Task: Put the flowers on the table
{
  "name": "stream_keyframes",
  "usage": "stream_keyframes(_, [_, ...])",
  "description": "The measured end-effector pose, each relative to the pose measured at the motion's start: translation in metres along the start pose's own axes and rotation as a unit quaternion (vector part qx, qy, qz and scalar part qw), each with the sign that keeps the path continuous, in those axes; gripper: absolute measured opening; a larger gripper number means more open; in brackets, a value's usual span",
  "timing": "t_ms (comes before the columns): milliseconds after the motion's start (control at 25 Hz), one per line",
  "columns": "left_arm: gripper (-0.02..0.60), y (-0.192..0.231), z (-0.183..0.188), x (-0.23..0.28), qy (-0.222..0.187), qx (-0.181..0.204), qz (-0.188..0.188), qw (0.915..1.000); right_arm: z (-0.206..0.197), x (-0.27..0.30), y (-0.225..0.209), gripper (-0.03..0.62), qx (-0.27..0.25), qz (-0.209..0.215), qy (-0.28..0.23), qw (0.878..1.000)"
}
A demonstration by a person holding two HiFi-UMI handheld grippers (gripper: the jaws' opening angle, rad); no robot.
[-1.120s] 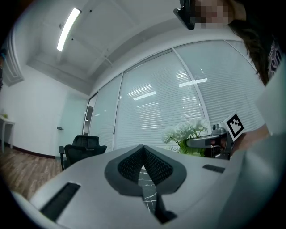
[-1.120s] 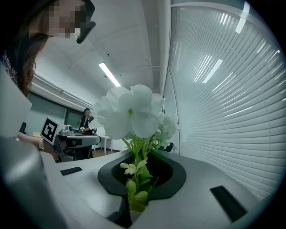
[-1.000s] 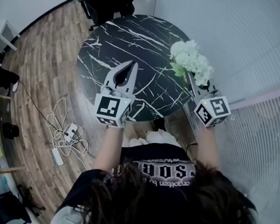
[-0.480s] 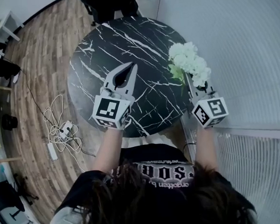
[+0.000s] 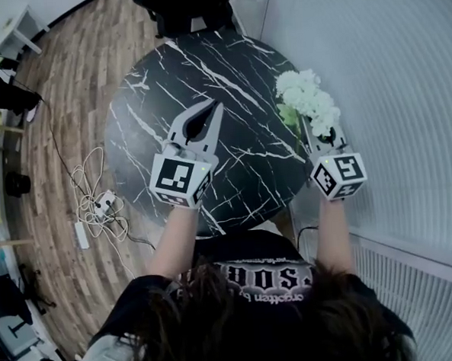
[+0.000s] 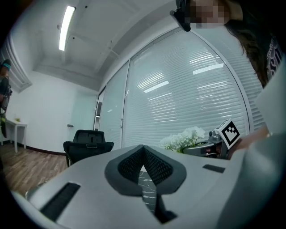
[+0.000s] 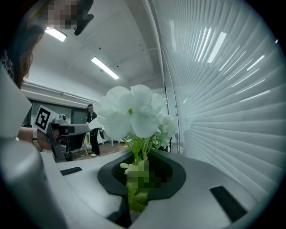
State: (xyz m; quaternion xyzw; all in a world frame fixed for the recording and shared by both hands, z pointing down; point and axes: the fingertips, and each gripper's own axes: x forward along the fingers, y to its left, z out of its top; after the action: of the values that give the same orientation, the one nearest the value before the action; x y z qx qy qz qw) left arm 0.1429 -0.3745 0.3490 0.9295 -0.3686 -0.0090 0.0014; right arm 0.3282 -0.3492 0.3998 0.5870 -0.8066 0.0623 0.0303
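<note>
A bunch of white flowers (image 5: pixel 307 102) with green stems is held over the right edge of the round black marble table (image 5: pixel 167 88). My right gripper (image 5: pixel 320 137) is shut on the stems, and the blooms (image 7: pixel 129 112) fill the right gripper view just beyond the jaws. My left gripper (image 5: pixel 212 108) hovers over the middle of the table with its jaws together and nothing between them. The left gripper view shows the flowers (image 6: pixel 183 137) and the other gripper's marker cube (image 6: pixel 229 131) off to its right.
A black office chair (image 5: pixel 189 6) stands at the table's far side. White cables and a power strip (image 5: pixel 98 210) lie on the wood floor to the left. A glass wall with blinds (image 5: pixel 387 74) runs along the right. A person (image 7: pixel 93 129) stands far off.
Both grippers have moved forward over the table; the flowers have travelled with the right one, and more of the tabletop now lies beneath them.
</note>
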Motion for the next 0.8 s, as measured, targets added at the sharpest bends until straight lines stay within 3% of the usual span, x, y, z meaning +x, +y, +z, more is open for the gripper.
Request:
stream_keyframes(360, [0.002, 0.01, -0.008, 0.013, 0.013, 0.001, 0.029, 0.9995, -0.037, 0.042, -0.045, 0.052, 0.009, 0.004, 0.045, 0.999])
stream_keyframes(800, [0.002, 0.022, -0.02, 0.021, 0.039, -0.001, 0.048, 0.9981, -0.115, 0.093, -0.082, 0.052, 0.032, -0.005, 0.125, 0.992])
